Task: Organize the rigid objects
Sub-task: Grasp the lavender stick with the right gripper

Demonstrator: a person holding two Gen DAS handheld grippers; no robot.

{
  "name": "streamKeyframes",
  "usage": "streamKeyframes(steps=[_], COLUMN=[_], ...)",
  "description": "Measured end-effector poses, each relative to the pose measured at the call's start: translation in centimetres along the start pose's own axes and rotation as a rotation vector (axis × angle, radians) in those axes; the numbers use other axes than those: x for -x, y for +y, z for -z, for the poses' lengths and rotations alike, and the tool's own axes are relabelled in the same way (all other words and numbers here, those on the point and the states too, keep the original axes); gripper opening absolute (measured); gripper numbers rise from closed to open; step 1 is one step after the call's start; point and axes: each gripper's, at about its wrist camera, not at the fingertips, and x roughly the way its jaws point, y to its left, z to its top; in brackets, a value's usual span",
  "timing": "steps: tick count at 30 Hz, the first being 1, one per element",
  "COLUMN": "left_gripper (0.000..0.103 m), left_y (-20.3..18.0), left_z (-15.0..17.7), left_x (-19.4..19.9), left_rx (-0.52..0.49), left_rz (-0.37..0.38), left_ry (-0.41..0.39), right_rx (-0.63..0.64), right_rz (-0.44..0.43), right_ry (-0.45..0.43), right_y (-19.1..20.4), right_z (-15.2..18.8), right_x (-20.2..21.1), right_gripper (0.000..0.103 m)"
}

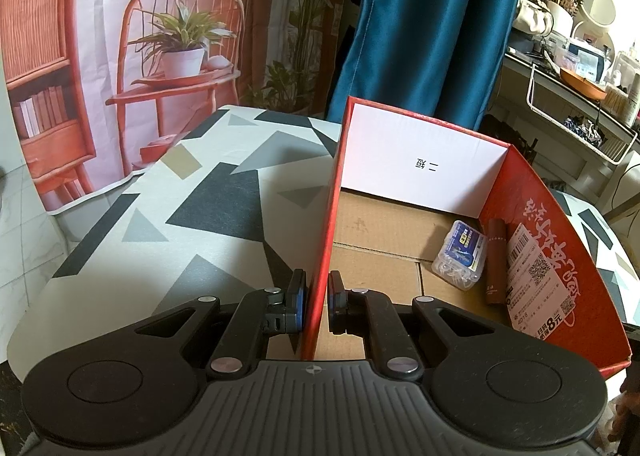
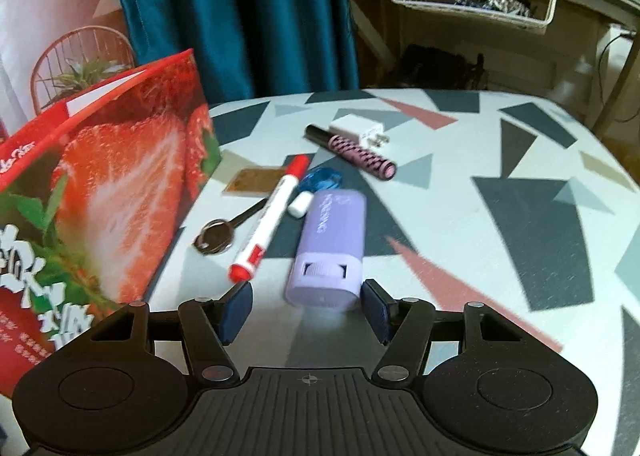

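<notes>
Red cardboard box (image 1: 560,256) wall clamped between left gripper (image 1: 317,304) pads; inside, clear plastic case (image 1: 460,256) beside brown tube (image 1: 495,260). Outside on patterned tabletop (image 2: 480,215), lilac plastic case (image 2: 328,252) just ahead of parted, non-touching right gripper (image 2: 306,310) fingers, beside red-capped white marker (image 2: 268,219).

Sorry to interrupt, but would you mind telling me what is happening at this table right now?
A person is sorting small items into a red strawberry-print cardboard box. The left gripper is shut on the box's side wall, steadying it. The right gripper straddles a lilac plastic case lying on the patterned tablecloth, its pads not pressing it yet. A clear plastic container and a brown tube are already in the box; a red-capped white marker and a metal spoon wait outside.
</notes>
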Motion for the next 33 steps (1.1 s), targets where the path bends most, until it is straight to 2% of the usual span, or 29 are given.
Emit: streamKeyframes(steps=[3, 9, 12, 14, 16, 21, 25, 27, 33], left_gripper=[0.012, 0.012, 0.012, 0.012, 0.012, 0.012, 0.012, 0.012, 0.012], left_y=[0.0, 0.1, 0.0, 0.0, 0.0, 0.0, 0.0, 0.0, -0.1], left_z=[0.0, 0.0, 0.0, 0.0, 0.0, 0.0, 0.0, 0.0, 0.0], left_x=[0.0, 0.0, 0.0, 0.0, 0.0, 0.0, 0.1, 0.0, 0.1], left_rx=[0.001, 0.002, 0.001, 0.002, 0.002, 0.0, -0.003, -0.004, -0.004], left_rz=[0.001, 0.001, 0.001, 0.001, -0.001, -0.006, -0.008, -0.009, -0.01], left_ry=[0.0, 0.0, 0.0, 0.0, 0.0, -0.001, -0.001, 0.0, 0.001], right_rx=[0.018, 0.149, 0.191, 0.213, 0.24, 0.343, 0.383, 0.407, 0.361], right_rz=[-0.042, -0.115, -0.093, -0.058, -0.04, 0.001, 0.002, 0.023, 0.007], right_ry=[0.008, 0.017, -0.005, -0.027, -0.041, -0.03, 0.004, -0.016, 0.022], right_y=[1.0, 3.4, 3.6, 3.3, 2.7, 1.3, 0.9, 1.2, 0.9], right_z=[0.1, -0.2, -0.7, -1.2, -1.6, -2.6, -3.0, -2.9, -3.2], right_x=[0.0, -0.3, 0.0, 0.4, 0.6, -0.8, -2.7, -3.1, -4.7], right_gripper=[0.058, 0.061, 0.074, 0.093, 0.101, 0.102, 0.102, 0.102, 0.099])
